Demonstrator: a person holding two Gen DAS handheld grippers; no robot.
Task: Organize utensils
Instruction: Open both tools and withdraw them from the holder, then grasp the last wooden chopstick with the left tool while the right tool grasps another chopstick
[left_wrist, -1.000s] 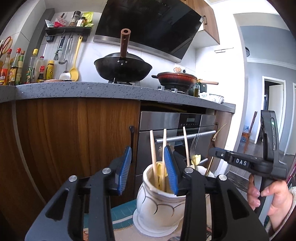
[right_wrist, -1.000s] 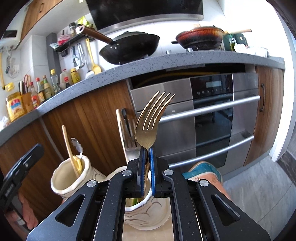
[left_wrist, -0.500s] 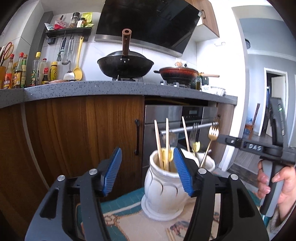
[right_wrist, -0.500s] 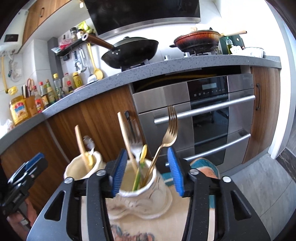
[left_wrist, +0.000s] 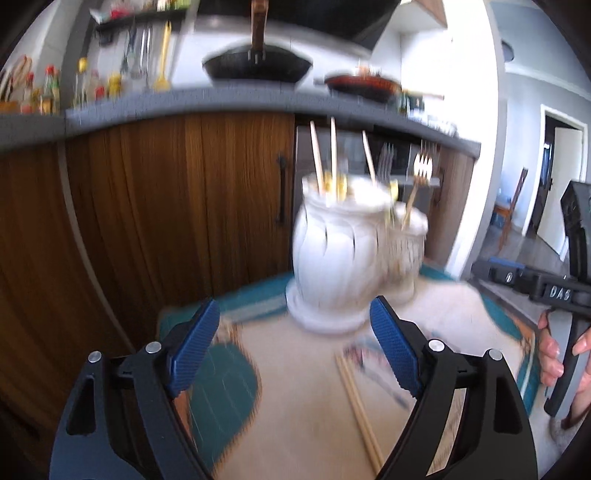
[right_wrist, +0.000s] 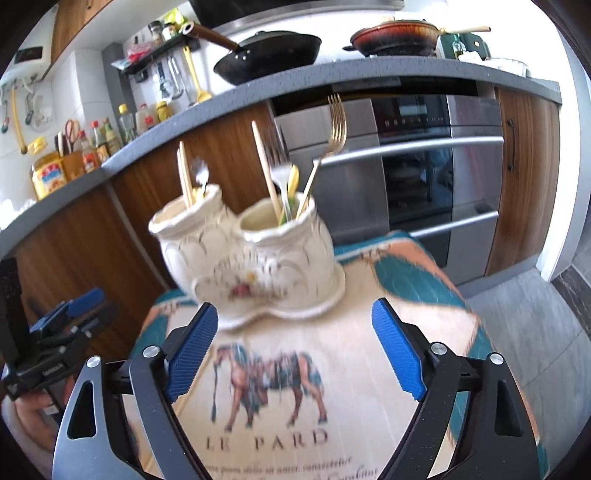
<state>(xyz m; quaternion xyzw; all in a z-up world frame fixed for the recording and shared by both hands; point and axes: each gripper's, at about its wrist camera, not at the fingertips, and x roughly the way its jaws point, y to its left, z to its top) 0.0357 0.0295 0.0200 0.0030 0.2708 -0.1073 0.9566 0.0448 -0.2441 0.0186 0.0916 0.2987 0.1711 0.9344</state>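
Two joined white ceramic holders stand on a printed cloth. The left holder (right_wrist: 188, 236) has wooden chopsticks (right_wrist: 183, 177) and a spoon in it. The right holder (right_wrist: 284, 247) has a gold fork (right_wrist: 334, 129), a silver fork (right_wrist: 279, 158) and a wooden stick. My right gripper (right_wrist: 291, 349) hangs in front of the holders, its jaws opening with nothing between them. My left gripper (left_wrist: 293, 349) is also opening and empty, short of the near holder (left_wrist: 336, 254). A pair of loose chopsticks (left_wrist: 360, 410) lies on the cloth by its right finger.
The cloth (right_wrist: 391, 288) covers a small table in front of wooden cabinets (left_wrist: 155, 206) and a steel oven (right_wrist: 424, 162). On the grey counter (right_wrist: 332, 75) stand a black wok, a red pan and bottles. A hand (left_wrist: 554, 354) holds the other gripper at the right edge.
The right gripper let go of the gold fork, which now stands in the right holder, and drew back. Both grippers opened wide, pulled away from the holders and tilted down toward the cloth.
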